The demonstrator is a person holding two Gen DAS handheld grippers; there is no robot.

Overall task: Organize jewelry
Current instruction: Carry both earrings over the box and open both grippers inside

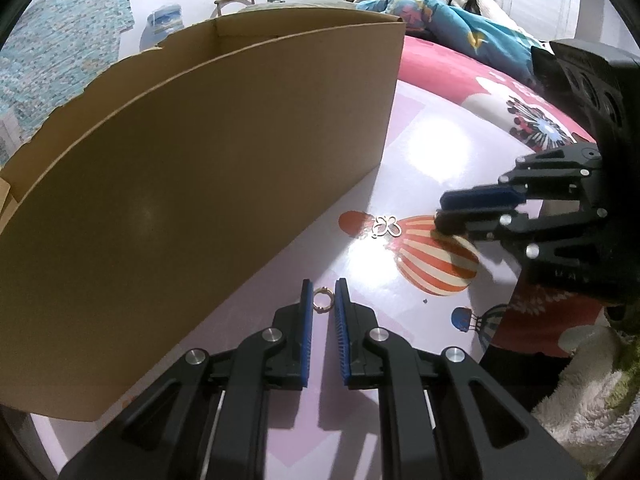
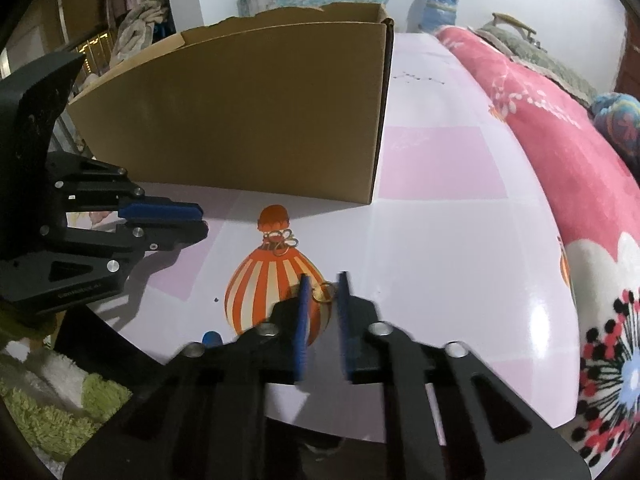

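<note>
No writing is readable. Left gripper (image 1: pixel 324 294) pinches one gold ring (image 1: pixel 322 299); right gripper (image 2: pixel 322 288) pinches another ring (image 2: pixel 323 292). One butterfly pendant (image 1: pixel 385 226) lies ahead.

Matt cardboard box (image 1: pixel 192 168), glossy tabletop (image 1: pixel 420 152)

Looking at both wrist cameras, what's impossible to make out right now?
- Both views: inside of the cardboard box, hidden by its near wall.
- Right wrist view: ring in the right gripper, motion-blurred.
- Left wrist view: what the right gripper's tips touch, blurred.
- Both views: butterfly charm detail, too small.
</note>
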